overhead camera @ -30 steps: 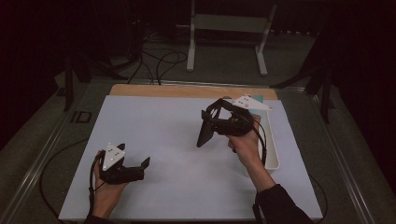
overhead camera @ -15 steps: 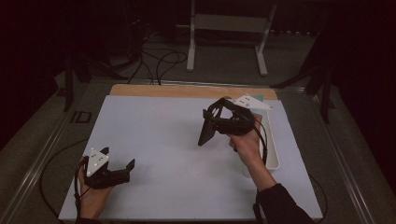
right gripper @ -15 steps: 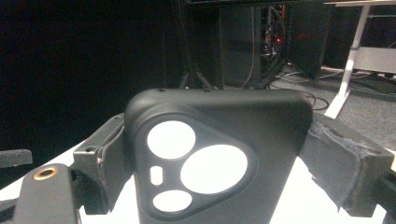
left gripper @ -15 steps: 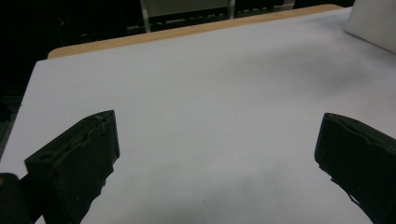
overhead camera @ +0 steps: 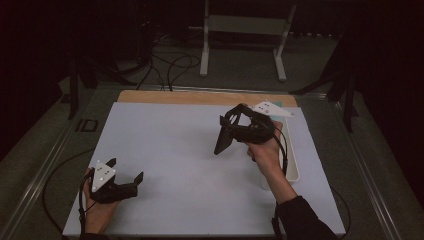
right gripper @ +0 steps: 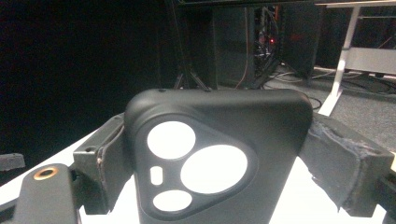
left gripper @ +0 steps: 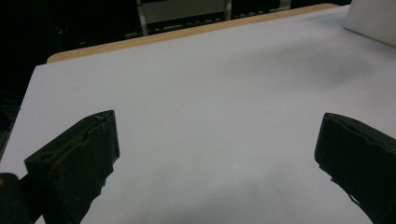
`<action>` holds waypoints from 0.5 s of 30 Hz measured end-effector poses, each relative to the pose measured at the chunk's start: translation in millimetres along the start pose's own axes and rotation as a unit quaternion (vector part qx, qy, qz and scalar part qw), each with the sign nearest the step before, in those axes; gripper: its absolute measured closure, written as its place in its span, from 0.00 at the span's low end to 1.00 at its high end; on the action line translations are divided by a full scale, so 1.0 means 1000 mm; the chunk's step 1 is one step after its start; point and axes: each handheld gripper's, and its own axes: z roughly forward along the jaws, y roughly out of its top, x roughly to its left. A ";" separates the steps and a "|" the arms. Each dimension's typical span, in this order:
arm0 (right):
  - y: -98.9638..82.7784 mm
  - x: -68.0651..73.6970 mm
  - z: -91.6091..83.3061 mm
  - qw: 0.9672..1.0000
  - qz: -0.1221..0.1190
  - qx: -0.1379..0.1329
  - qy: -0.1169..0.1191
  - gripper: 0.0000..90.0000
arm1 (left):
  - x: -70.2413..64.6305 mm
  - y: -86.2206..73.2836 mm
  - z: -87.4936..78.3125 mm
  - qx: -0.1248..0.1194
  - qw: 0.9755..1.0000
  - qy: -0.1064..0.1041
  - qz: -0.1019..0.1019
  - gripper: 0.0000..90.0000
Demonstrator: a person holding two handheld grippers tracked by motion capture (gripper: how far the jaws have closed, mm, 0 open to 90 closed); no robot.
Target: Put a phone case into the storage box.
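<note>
right gripper point(overhead camera: 223, 141), raised above the white mat point(overhead camera: 170, 150) on the table's right half, with its jaws pinching a black phone case point(overhead camera: 223, 140) by the two long edges. the high view gives the case as a dark slab hanging from the jaws and tilting down to the left; the right gripper view point(right gripper: 219, 182) resolves its back face point(right gripper: 217, 154), with a rounded triangular camera cutout holding two round openings, a smaller oval one and a small slot. left gripper point(overhead camera: 125, 172), near the mat's front left corner, with jaws spread and nothing between them; the left gripper view point(left gripper: 215, 154) shows bare mat between the two black jaws. a white tray point(overhead camera: 291, 160) lies along the mat's right edge, just beside the right hand point(overhead camera: 265, 150). a wooden tabletop strip point(overhead camera: 200, 97) borders the mat's far side. beyond it, a dark room with floor cables point(overhead camera: 172, 65) and a white metal stand point(overhead camera: 242, 35). no writing can be read.
</note>
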 end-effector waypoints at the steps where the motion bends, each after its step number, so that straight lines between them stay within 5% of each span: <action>1: 0.000 0.000 0.000 1.000 0.001 -0.001 -0.001 0.16 | 0.001 0.000 -0.001 -0.002 1.000 0.000 0.000 0.01; 15: 0.004 -0.012 -0.001 1.000 0.002 -0.002 -0.022 0.16 | 0.001 -0.004 0.001 -0.001 1.000 0.001 -0.005 0.01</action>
